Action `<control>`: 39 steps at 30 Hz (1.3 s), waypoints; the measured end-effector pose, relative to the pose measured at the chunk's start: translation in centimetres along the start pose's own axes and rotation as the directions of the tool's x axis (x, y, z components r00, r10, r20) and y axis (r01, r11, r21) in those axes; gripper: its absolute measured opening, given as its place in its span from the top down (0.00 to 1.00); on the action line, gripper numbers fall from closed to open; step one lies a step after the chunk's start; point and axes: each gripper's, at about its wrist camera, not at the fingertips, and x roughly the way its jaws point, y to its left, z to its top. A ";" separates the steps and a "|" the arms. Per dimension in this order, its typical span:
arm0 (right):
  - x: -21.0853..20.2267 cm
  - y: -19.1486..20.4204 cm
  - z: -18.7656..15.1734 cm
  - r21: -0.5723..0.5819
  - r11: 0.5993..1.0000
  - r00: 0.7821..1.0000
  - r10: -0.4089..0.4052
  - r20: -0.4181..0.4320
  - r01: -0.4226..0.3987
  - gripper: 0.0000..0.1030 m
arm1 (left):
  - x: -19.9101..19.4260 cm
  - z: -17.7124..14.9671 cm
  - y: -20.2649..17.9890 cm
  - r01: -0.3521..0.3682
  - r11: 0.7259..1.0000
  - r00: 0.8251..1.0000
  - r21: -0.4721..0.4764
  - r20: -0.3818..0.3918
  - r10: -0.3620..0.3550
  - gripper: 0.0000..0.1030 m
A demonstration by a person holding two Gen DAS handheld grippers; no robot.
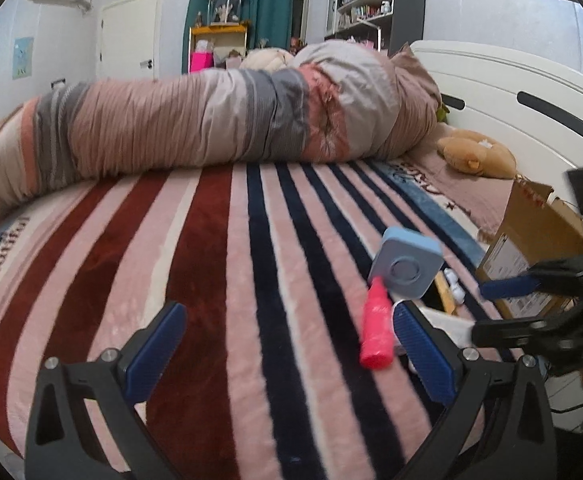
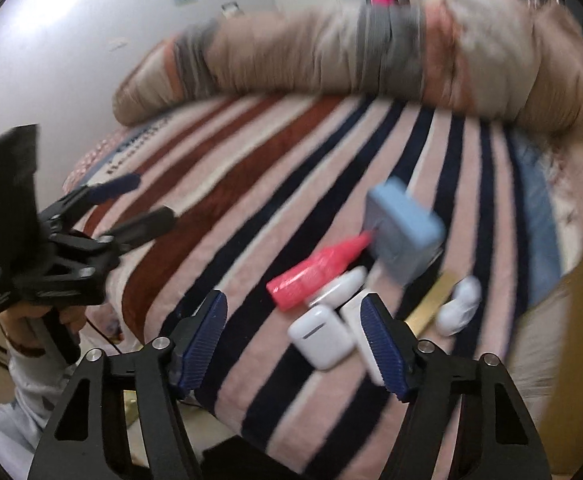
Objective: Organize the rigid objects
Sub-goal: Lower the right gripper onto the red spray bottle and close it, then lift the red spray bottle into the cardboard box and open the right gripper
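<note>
A pink bottle lies on the striped blanket. A light blue square box stands tilted just beyond it. Two white earbud cases lie beside the bottle, with another white piece and a yellow strip to the right. My left gripper is open and empty, with the bottle just inside its right finger. My right gripper is open and empty above the near white case. It also shows in the left wrist view. The right wrist view is blurred.
A rolled quilt lies across the far side of the bed. A cardboard box stands at the right, near a tan plush toy and the white headboard. The bed's near edge drops to the floor.
</note>
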 end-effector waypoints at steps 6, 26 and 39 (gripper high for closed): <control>6.1 -1.7 0.3 0.131 0.989 0.991 0.080 -0.112 -0.065 0.45 | 2.0 -1.1 1.5 0.027 0.999 1.000 -0.028 -0.011 -0.027 0.01; 13.1 -0.9 3.2 0.043 0.999 0.977 0.023 -0.213 -0.014 0.68 | 2.6 -1.3 2.7 0.047 0.996 0.999 -0.072 -0.007 -0.047 0.01; 13.4 -0.8 3.5 -0.010 0.999 0.969 0.046 -0.243 -0.050 0.73 | 3.4 -1.0 2.9 0.111 0.988 0.992 -0.110 -0.043 -0.117 0.01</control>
